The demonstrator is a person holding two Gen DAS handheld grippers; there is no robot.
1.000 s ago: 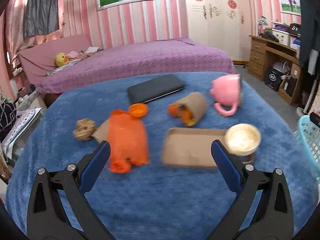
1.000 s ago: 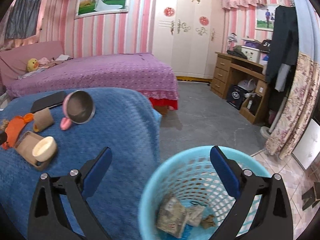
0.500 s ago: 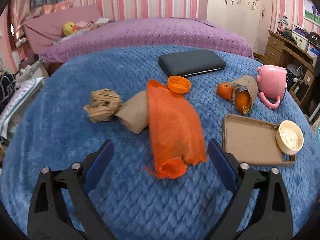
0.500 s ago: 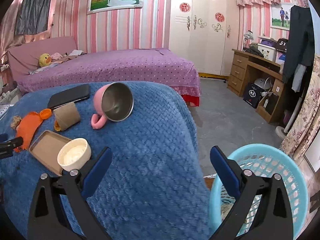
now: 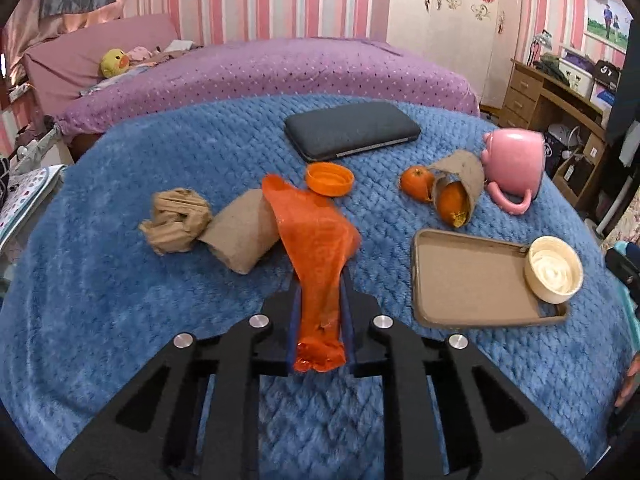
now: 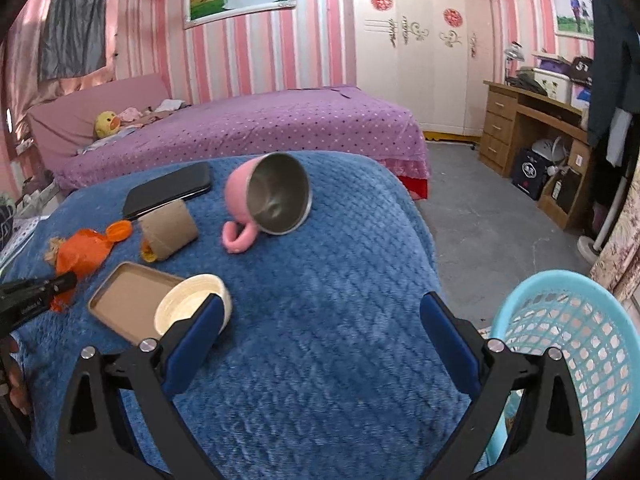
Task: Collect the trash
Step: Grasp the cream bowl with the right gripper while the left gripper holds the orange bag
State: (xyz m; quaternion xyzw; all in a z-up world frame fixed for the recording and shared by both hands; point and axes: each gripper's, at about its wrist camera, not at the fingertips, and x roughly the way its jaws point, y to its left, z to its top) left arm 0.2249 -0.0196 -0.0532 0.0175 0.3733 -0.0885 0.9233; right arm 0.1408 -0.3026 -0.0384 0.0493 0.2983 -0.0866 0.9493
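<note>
An orange plastic bag lies on the blue blanket, its near end squeezed between the blue pads of my left gripper, whose jaws are closing on it. Beside it sit a crumpled brown paper wad, a brown paper bag and an orange lid. My right gripper hangs open over the blanket's right side with nothing between its fingers. The light blue mesh basket stands on the floor just right of it. From the right wrist view the orange bag shows at far left.
A cardboard tray holds a pale bowl at its corner. A paper sleeve with oranges, a tipped pink mug and a dark flat case lie farther back. A purple bed and a wooden desk stand beyond.
My left gripper moved in over the orange bag and its jaws came together on the bag's near end. The right gripper swung left from above the basket to over the blanket.
</note>
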